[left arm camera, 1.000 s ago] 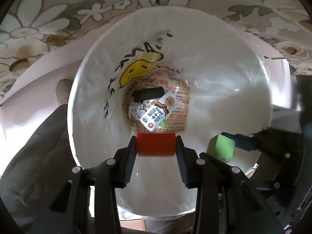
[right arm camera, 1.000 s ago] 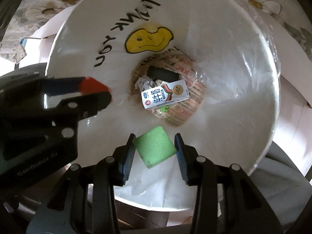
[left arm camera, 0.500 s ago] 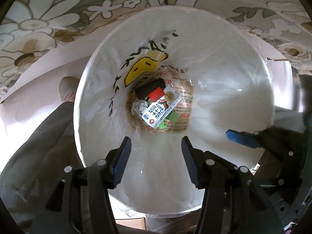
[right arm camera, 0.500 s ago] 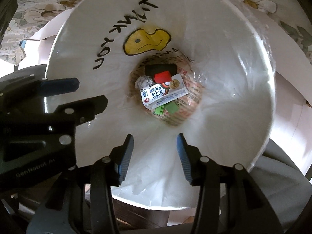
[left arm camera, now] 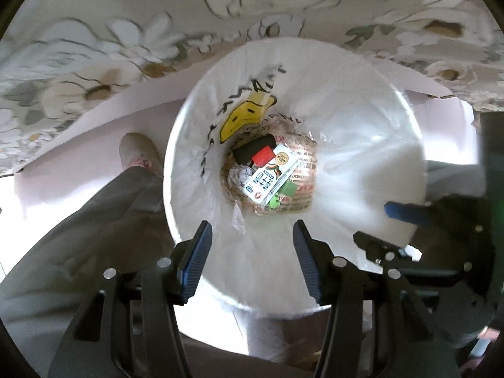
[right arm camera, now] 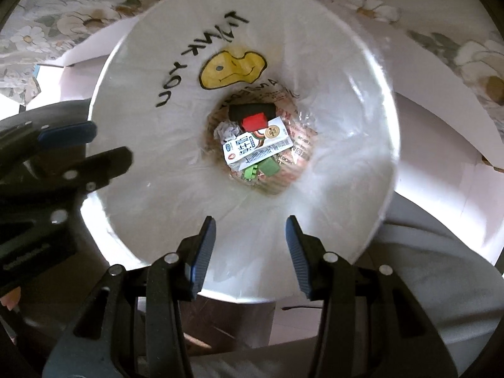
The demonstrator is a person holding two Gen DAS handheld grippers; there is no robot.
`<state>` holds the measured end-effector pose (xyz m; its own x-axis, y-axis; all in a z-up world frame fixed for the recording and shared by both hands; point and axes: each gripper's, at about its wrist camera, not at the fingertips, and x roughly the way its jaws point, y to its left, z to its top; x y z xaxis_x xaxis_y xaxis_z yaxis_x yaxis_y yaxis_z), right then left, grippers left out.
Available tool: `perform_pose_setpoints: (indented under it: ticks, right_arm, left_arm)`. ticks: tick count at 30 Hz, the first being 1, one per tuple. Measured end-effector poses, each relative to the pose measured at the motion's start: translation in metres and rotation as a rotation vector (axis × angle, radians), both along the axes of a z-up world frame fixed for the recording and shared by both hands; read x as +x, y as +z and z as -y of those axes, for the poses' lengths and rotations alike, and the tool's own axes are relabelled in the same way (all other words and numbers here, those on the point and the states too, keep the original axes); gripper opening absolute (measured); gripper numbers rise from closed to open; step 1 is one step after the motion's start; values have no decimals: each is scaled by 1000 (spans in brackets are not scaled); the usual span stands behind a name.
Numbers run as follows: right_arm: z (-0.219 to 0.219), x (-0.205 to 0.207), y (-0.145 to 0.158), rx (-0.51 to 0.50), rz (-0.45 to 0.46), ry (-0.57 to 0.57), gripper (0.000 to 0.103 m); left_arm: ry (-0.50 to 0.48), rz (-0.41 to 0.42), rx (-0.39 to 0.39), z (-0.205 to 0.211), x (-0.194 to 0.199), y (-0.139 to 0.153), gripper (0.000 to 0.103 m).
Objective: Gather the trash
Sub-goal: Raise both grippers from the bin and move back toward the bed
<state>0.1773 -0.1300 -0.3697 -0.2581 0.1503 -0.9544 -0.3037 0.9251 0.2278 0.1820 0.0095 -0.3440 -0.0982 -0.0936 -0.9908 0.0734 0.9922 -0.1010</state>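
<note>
floral tablecloth [left arm camera: 94,72], grey trouser leg [left arm camera: 78,236], shoe [left arm camera: 138,154]

The white bin liner [right arm camera: 330,72] is showing a yellow smiley face [right arm camera: 231,71] and black lettering. A red block [right arm camera: 254,122], green block [right arm camera: 268,167], black item [right arm camera: 249,109] and white-blue carton [right arm camera: 252,148] are lying inside. The tablecloth [left arm camera: 94,72] is displaying white-and-tan flowers.

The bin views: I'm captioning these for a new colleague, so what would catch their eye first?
First the white bag-lined bin filling both views, with a yellow smiley face and black lettering on its liner's far wall. Next the litter at the bottom: a red block on a black piece, a milk carton in the middle, green blocks below it. Both grippers, left gripper and right gripper, are above the bin, open and empty.
</note>
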Motion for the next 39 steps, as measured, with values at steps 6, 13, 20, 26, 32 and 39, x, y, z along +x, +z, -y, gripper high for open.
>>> perform_pose_setpoints:
  ticks: [6, 13, 20, 26, 32, 39]
  right_arm:
    - [11, 0, 44, 30, 119, -16, 48]
    - [23, -5, 105, 14, 266, 21, 54]
    - [42, -4, 188, 42, 429, 7, 56]
    - [55, 8, 273, 34, 617, 12, 66]
    - [68, 25, 341, 43, 771, -2, 73]
    - [64, 54, 384, 20, 870, 30, 73]
  left_arm:
    - [-11, 94, -29, -2, -13, 51, 56]
    - [31, 239, -42, -10, -29, 118, 57]
    - [37, 390, -25, -15, -37, 183, 71]
    - [44, 545, 27, -20, -28, 249, 80]
    - [68, 650, 88, -23, -10, 299, 88]
    - [91, 728, 123, -22, 19, 338, 91]
